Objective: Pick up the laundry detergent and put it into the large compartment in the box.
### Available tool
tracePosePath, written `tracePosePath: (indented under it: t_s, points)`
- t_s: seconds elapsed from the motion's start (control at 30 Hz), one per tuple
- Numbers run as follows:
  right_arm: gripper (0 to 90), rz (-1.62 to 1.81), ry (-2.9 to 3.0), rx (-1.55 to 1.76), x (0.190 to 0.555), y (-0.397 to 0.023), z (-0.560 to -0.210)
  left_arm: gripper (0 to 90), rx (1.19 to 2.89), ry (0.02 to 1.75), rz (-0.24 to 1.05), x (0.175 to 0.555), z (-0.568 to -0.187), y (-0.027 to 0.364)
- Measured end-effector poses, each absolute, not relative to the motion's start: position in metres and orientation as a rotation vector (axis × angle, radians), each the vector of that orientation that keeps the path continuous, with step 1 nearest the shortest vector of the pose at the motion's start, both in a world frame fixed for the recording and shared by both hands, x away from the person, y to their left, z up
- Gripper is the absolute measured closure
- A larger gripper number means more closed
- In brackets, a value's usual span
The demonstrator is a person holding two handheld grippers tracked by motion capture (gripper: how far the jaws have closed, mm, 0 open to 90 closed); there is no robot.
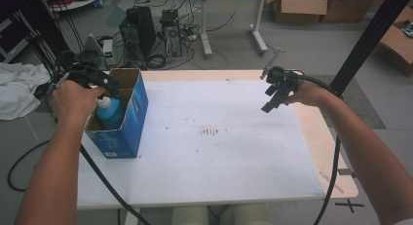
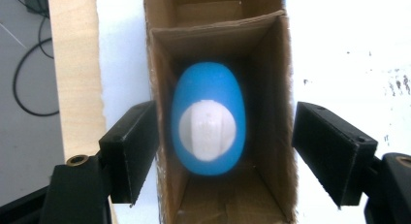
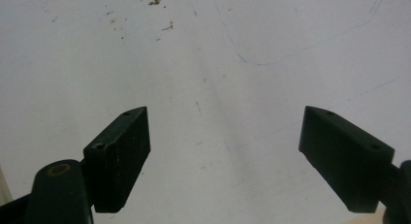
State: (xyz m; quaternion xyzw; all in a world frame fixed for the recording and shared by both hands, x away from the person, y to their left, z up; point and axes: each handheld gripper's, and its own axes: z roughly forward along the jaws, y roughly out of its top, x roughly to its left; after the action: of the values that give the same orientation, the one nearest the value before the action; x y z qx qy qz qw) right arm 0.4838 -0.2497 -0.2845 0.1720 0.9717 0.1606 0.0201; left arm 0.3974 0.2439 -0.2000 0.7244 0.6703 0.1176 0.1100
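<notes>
A blue bottle with a white cap (image 1: pixel 108 111) stands upright inside an open blue cardboard box (image 1: pixel 127 130) at the table's left side. In the left gripper view I look straight down on the bottle (image 2: pixel 208 120) in the box's near compartment (image 2: pixel 271 136). My left gripper (image 2: pixel 223 151) hangs above the box, open, its jaws wide on either side of the bottle and apart from it. In the high view the left gripper (image 1: pixel 100 81) sits over the box top. My right gripper (image 1: pixel 273 96) hovers open over the table's far right part, holding nothing (image 3: pixel 225 151).
The white table top (image 1: pixel 219 152) has brown stains (image 1: pixel 210 132) near its middle. The box has a second compartment (image 2: pixel 208 10) farther off. Computer towers (image 1: pixel 141 32), cables and cardboard boxes (image 1: pixel 299 8) stand on the floor beyond. A black post (image 1: pixel 370 37) rises at the right.
</notes>
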Motion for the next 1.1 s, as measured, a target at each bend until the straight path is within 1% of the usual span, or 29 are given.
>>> tracePosePath:
  t_s: [0.17,0.43,0.63,1.1]
  points:
    - [18.6,0.503,3.012,0.527,0.483,-0.249,-0.283,26.0,2.151,1.891,0.364,0.393,-0.184,0.231]
    - [18.6,0.503,3.014,0.528,0.482,-0.247,-0.282,22.3,2.197,1.792,0.367,0.389,-0.171,0.208]
    - [18.6,0.503,3.014,0.518,0.481,-0.246,-0.281,20.4,2.245,1.695,0.366,0.387,-0.168,0.184]
    - [18.5,0.513,3.003,0.537,0.481,-0.249,-0.276,20.3,2.411,1.417,0.357,0.386,-0.168,0.127]
